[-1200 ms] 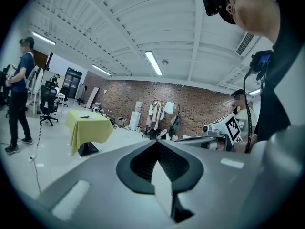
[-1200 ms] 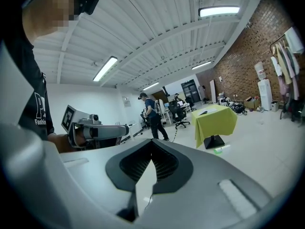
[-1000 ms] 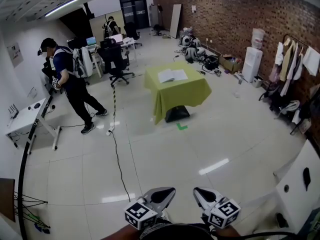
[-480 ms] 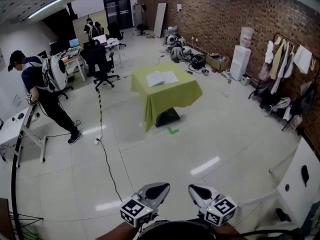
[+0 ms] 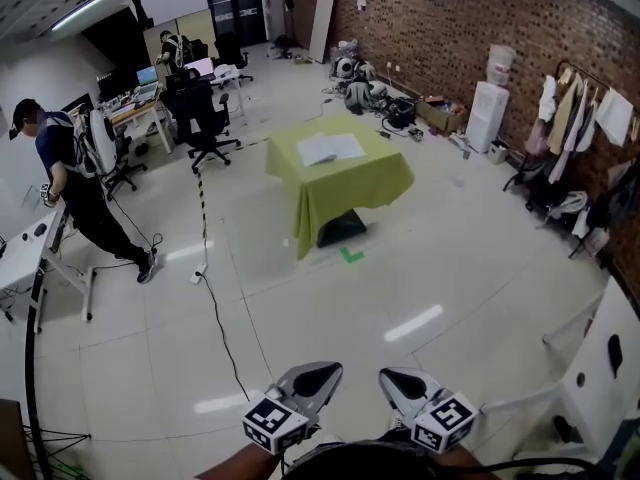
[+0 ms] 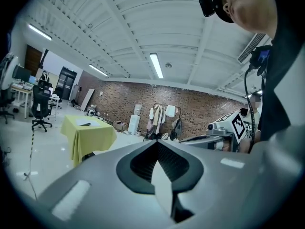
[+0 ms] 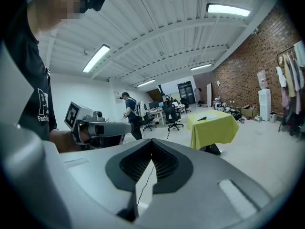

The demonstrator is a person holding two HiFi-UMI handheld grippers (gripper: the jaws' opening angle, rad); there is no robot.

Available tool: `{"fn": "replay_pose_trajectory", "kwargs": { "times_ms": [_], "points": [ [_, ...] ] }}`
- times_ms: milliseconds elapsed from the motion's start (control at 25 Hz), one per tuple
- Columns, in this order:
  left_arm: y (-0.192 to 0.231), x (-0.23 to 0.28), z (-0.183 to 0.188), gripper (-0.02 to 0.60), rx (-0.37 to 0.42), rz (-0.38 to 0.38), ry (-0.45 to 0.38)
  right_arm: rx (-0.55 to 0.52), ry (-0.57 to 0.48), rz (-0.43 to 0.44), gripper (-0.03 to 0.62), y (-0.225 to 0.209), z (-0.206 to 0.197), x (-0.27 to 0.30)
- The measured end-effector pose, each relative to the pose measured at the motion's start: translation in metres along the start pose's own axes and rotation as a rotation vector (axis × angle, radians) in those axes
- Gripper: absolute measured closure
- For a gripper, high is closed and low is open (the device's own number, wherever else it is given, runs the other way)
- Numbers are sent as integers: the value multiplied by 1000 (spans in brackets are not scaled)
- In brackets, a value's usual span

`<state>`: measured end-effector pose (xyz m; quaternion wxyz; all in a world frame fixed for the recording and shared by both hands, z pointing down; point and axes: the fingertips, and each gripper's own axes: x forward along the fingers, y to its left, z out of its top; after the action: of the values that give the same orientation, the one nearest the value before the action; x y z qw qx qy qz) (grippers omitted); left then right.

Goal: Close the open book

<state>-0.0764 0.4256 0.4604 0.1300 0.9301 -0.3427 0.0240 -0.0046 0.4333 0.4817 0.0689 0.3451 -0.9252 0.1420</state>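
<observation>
The open book [image 5: 330, 149] lies flat with white pages up on a table draped in a yellow-green cloth [image 5: 350, 190], far ahead across the tiled floor. Both grippers are low at the near edge of the head view, side by side and pointing towards the table. My left gripper [image 5: 322, 371] is shut with nothing in it, and my right gripper [image 5: 396, 378] is shut and empty too. In the left gripper view the left gripper [image 6: 156, 142] has its pads together, with the book [image 6: 86, 124] small at the left. In the right gripper view the right gripper [image 7: 151, 142] looks the same, with the book [image 7: 205, 118] far off.
A person [image 5: 75, 183] leans at a white desk [image 5: 28, 258] on the left. A cable [image 5: 215, 308] runs along the floor towards me. Office chairs [image 5: 205, 118] stand behind the table, a clothes rack [image 5: 580, 128] by the brick wall, and white furniture [image 5: 600, 368] at the near right.
The view has moved forward across the floor, so the table and book look slightly nearer. The person at the left has shifted further left. Both grippers keep their place and stay shut.
</observation>
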Motion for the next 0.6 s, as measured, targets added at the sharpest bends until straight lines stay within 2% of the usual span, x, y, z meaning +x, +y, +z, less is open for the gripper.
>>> {"fn": "replay_pose_trajectory", "kwargs": {
  "times_ms": [240, 600],
  "points": [
    [12, 7, 5, 574, -12, 45, -7, 0, -6, 38, 586, -13, 11, 12],
    [26, 34, 25, 574, 11, 141, -33, -31, -1, 163, 586, -45, 31, 36]
  ]
}}
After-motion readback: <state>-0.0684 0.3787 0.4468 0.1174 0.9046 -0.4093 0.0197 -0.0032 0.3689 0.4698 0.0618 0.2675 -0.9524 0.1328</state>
